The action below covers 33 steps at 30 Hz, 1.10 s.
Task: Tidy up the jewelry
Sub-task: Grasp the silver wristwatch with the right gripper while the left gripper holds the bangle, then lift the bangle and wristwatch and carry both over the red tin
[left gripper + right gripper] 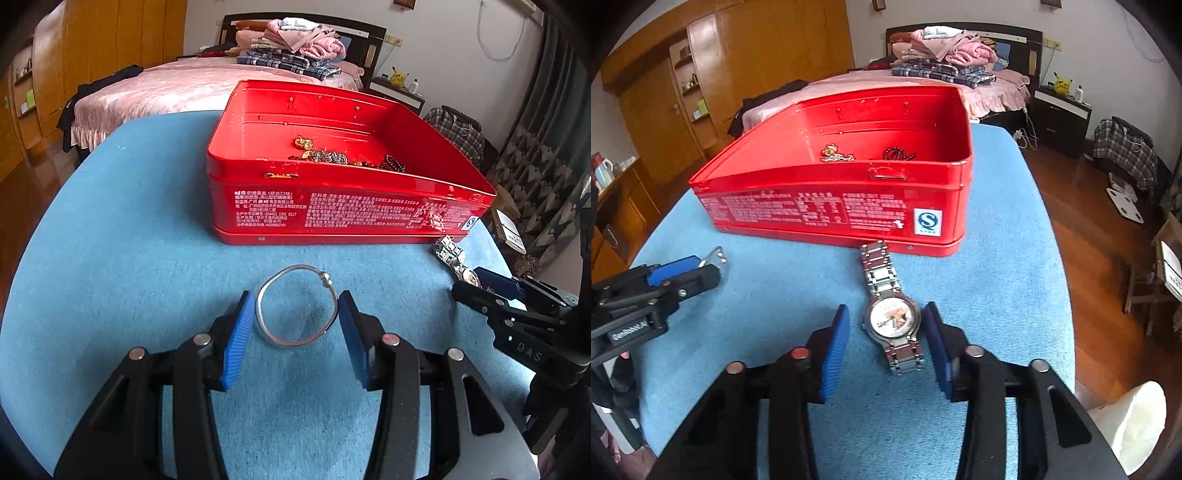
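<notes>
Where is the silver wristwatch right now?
In the right wrist view, the wristwatch lies flat on the blue cloth between the open right gripper fingers, its strap reaching the red tin.

Bare blue bench [147,229] lies open left; the red tin's [332,214] near wall blocks the far side, seemingly touching the watch [892,314].

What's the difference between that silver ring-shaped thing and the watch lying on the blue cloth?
The bangle is a thin plain hoop with a small bead clasp; the watch has a round pale dial and a wide linked band. The bangle lies between the left gripper pads; the watch lies stretched out straight between the right gripper pads, one band end reaching the red tin. Both are silvery, flat on the cloth, outside the tin, ungripped.
</notes>
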Tool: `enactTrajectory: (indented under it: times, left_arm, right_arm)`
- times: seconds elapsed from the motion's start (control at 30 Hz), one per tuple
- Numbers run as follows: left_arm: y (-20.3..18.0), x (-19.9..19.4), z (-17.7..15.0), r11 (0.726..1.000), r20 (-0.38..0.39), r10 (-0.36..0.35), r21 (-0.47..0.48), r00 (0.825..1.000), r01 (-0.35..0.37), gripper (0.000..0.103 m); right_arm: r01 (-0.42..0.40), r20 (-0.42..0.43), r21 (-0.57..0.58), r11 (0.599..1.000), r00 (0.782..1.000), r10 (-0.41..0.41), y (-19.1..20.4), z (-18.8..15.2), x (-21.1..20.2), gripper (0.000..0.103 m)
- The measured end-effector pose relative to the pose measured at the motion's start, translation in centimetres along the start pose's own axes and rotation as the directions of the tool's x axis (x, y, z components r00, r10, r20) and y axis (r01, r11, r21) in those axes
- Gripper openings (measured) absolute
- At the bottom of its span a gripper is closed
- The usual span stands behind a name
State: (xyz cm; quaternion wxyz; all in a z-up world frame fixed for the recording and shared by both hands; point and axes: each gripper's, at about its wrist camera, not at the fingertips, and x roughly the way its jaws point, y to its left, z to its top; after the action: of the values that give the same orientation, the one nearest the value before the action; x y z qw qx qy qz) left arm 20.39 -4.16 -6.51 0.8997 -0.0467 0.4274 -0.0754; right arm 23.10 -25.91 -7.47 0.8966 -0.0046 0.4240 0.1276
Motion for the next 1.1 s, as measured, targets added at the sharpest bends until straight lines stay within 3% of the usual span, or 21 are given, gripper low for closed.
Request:
enactTrajectory:
  times: [0.2, 0.53, 0.77, 1.1]
  left_arm:
    - [-0.2, -0.5, 0.0, 1.000, 0.008, -0.001, -0.002, 1.000, 0.001, 0.045]
    - [-0.5, -0.6, -0.7, 1.000, 0.001, -0.002, 0.000, 1.000, 0.002, 0.045]
    - [-0.8, -0.7, -0.7, 1.000, 0.002, -0.008, 0.002, 1.000, 0.007, 0.045]
    - [-1.1, -2.6, 0.1, 1.000, 0.053, -0.012, 0.009, 0.999, 0.011, 0.045]
  right_arm:
    - [0.046, -0.003, -0.041, 0.998, 0.999, -0.046, 1.2, -0.4, -0.4, 0.032]
    - [0.024, 0.009, -0.031, 0.999, 1.000, -0.024, 2.1, -1.5, -1.1, 0.037]
    - [0.018, 0.017, -0.015, 1.000, 1.000, -0.018, 1.9, -1.4, -1.3, 0.032]
    - [-0.012, 0.110, -0.002, 1.000, 0.994, 0.012, 3.1, -0.1, -5.5, 0.032]
